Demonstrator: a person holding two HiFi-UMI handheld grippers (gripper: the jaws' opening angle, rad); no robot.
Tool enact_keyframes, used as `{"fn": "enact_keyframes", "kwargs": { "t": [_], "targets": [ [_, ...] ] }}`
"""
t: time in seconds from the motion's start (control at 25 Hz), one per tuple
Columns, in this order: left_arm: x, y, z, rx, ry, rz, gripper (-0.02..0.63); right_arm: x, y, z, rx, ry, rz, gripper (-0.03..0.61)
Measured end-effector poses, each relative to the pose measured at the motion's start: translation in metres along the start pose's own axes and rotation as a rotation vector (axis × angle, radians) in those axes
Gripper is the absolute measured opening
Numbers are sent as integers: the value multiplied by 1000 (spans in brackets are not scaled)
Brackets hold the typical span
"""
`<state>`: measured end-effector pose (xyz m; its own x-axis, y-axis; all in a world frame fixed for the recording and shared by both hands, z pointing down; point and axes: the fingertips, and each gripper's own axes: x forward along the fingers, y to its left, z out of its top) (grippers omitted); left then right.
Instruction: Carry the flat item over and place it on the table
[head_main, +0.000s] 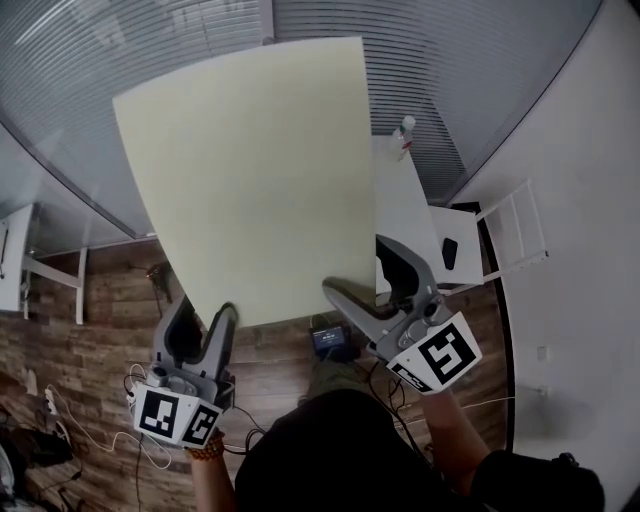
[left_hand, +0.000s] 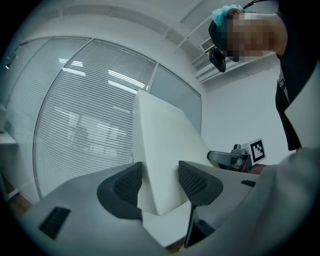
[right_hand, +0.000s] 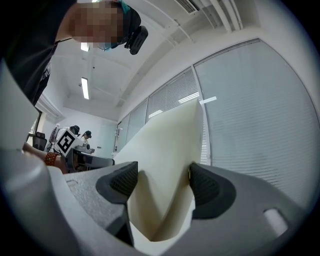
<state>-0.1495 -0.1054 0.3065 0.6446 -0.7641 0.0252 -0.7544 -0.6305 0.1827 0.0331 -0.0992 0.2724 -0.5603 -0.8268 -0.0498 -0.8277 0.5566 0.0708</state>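
**Now: mid-carry, drop-off lies to the right**

Left tool is clamped on the near edge of the flat sheet at lower left. The sheet is held aloft at frame centre, long axis running upward. Right tool is clamped at lower right, nearer the white counter.

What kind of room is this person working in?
Probably an office or lab: glass partition walls with slatted blinds, a wood-plank floor with loose cables, and a white table.
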Motion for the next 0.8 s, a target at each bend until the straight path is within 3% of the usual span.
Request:
{"fn": "enact_keyframes", "kwargs": {
  "t": [0.4,0.8],
  "targets": [
    [108,38,-14,-36,81,24,229,65,-94,-35,57,58,4,322],
    [114,42,-18,-57,95,9,229,67,-97,-37,56,81,-16,321]
  ]
}}
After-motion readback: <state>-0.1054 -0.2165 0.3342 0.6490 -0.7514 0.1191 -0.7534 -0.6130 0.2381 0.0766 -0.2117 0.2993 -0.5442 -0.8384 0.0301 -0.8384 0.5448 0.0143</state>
